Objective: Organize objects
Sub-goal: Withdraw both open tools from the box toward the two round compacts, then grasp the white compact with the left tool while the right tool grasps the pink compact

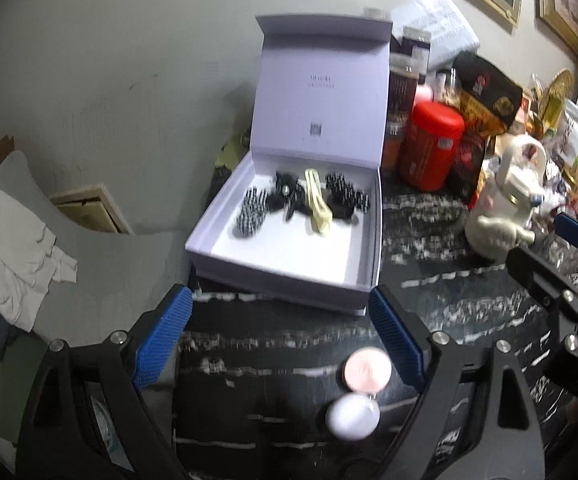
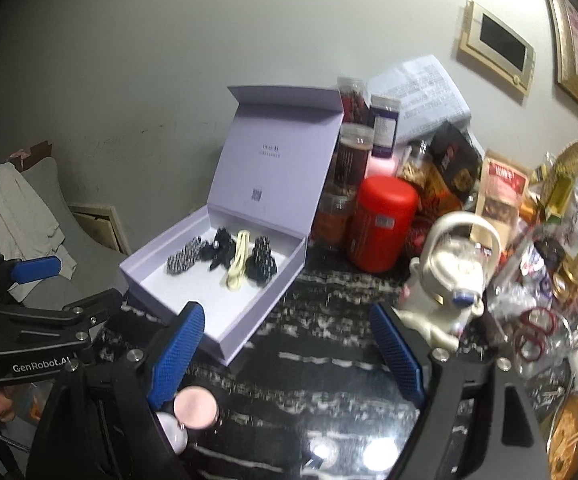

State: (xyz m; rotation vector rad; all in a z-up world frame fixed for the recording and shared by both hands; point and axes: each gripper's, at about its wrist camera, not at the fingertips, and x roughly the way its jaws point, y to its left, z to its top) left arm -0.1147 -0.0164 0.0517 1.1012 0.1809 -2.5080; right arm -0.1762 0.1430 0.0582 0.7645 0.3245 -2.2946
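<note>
While both grippers gape empty, the lilac box (image 1: 289, 268) holds black and cream hair clips (image 1: 301, 200).

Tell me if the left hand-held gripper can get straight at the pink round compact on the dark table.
Probably yes. The left hand-held gripper is open and empty, the pink round compact lies uncovered just inside its right finger, and only a white round case sits beside it.
</note>
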